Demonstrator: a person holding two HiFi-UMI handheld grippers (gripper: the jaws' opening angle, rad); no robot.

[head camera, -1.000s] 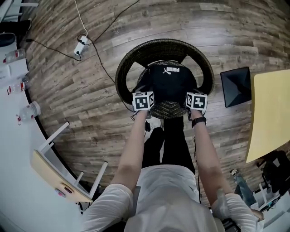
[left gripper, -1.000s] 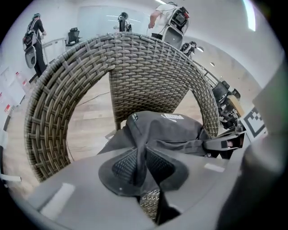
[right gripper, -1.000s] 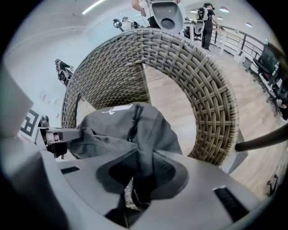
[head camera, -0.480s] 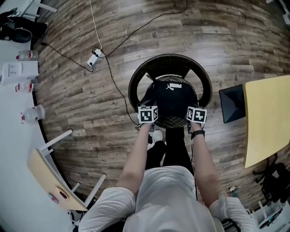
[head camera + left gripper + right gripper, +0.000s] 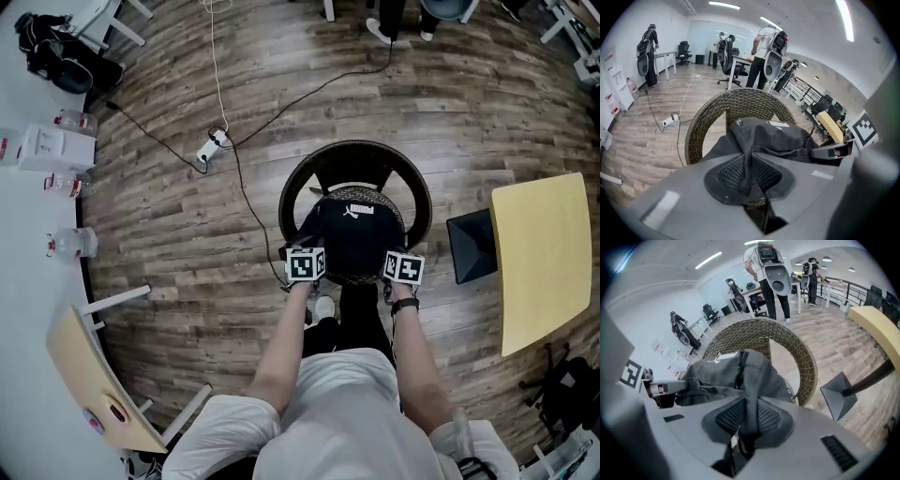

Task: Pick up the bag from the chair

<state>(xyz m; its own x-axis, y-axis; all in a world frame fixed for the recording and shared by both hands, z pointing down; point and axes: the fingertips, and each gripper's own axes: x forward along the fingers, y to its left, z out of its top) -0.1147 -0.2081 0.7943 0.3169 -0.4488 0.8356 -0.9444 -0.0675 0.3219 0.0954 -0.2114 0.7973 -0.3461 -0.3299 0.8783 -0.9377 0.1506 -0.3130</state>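
Note:
A black bag with a white logo sits over the seat of a round wicker chair. My left gripper is shut on a fold of the bag's left side, and my right gripper is shut on its right side. In the left gripper view, black fabric of the bag is drawn up and pinched in the left gripper, with the chair back behind. In the right gripper view, the right gripper pinches a strap of the bag the same way. I cannot tell whether the bag's bottom touches the seat.
A power strip with its cable lies on the wooden floor to the left of the chair. To the right stand a yellow table and a black base. A white counter holding bottles runs along the left. People stand at desks far behind.
The head view has risen, so chair and bag look smaller. Both grippers stay shut on the bag, which has shifted slightly toward the seat's front edge.

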